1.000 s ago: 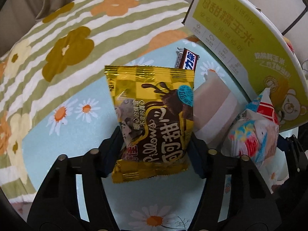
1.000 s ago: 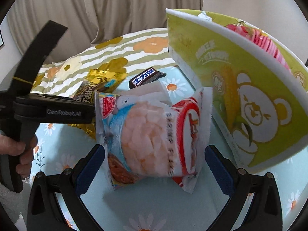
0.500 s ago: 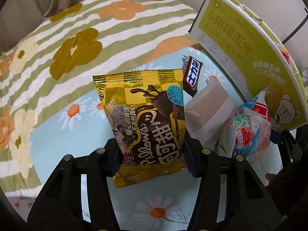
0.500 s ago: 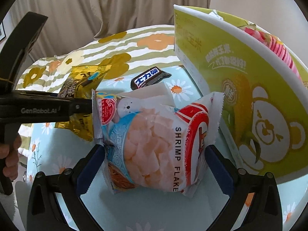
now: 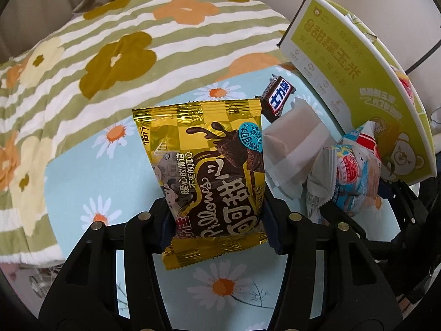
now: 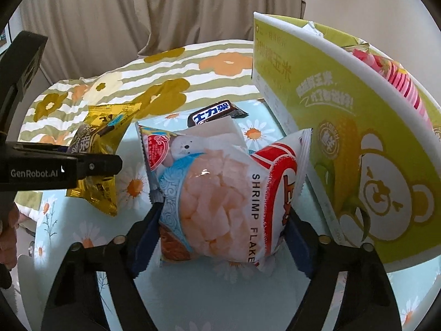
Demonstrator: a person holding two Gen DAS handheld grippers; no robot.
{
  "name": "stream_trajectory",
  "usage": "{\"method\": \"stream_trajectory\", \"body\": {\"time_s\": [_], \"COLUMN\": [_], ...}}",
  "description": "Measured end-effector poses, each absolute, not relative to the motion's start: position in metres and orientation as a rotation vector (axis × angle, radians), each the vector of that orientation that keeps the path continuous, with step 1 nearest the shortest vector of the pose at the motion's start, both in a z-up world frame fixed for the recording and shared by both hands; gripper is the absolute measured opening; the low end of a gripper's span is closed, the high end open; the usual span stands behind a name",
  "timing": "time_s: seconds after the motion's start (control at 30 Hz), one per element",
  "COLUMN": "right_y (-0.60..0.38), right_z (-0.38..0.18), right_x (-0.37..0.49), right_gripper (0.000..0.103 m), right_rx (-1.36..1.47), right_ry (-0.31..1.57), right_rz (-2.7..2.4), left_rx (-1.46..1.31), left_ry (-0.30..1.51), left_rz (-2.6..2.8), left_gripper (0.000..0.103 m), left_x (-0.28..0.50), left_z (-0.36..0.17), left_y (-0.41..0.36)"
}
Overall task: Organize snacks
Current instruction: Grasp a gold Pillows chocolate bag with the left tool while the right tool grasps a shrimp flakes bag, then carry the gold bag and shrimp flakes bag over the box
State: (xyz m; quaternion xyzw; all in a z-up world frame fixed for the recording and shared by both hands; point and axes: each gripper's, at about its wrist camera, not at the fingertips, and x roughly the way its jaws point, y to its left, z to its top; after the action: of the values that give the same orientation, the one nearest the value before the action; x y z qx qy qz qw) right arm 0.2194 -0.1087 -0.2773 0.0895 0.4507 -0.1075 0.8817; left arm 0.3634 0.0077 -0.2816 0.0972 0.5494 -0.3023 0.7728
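Note:
My left gripper (image 5: 220,220) is shut on a gold cocoa pillow snack bag (image 5: 212,171) and holds it above the table; the bag also shows in the right wrist view (image 6: 99,149). My right gripper (image 6: 220,237) is shut on a shrimp flakes bag (image 6: 226,193), which also shows in the left wrist view (image 5: 350,173). A dark chocolate bar (image 5: 278,96) and a white packet (image 5: 295,149) lie on the table beyond. A green corn box (image 6: 358,149) stands at the right, with pink packets (image 6: 402,82) inside.
The table has a light blue daisy cloth (image 5: 91,171). A green striped flower blanket (image 5: 96,55) lies behind it. Beige curtains (image 6: 165,13) hang at the back. The left gripper's body (image 6: 41,165) crosses the left of the right wrist view.
Both grippers have risen with their bags. The gold bag has tilted more upright. The shrimp bag has moved closer to the box.

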Motion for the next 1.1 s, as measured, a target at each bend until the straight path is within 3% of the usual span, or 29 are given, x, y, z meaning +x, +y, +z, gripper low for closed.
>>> {"method": "stream_trajectory", "body": {"time_s": [0.27,0.63,1.1], "right_y": [-0.103,-0.126,-0.291], "right_z": [-0.240,-0.137,-0.086], "right_x": [0.214,0.204,0.171], "right_gripper": [0.076,0.076,0.076], "right_rx": [0.152,0.165,0.168], "right_ry": [0.882,0.767,0.756], "right_rz": [-0.172,-0.061,-0.049], "left_rx": [0.180,0.118,0.040], "left_ry": [1.148,1.004,0.901], "left_rz": [-0.630,-0.573,-0.557], "left_gripper": [0.049,0.049,0.049], "left_x": [0.352,0.336,0.283], "left_z": [-0.250,-0.155,-0.090], "left_y": [0.020,0.023,-0.111]}}
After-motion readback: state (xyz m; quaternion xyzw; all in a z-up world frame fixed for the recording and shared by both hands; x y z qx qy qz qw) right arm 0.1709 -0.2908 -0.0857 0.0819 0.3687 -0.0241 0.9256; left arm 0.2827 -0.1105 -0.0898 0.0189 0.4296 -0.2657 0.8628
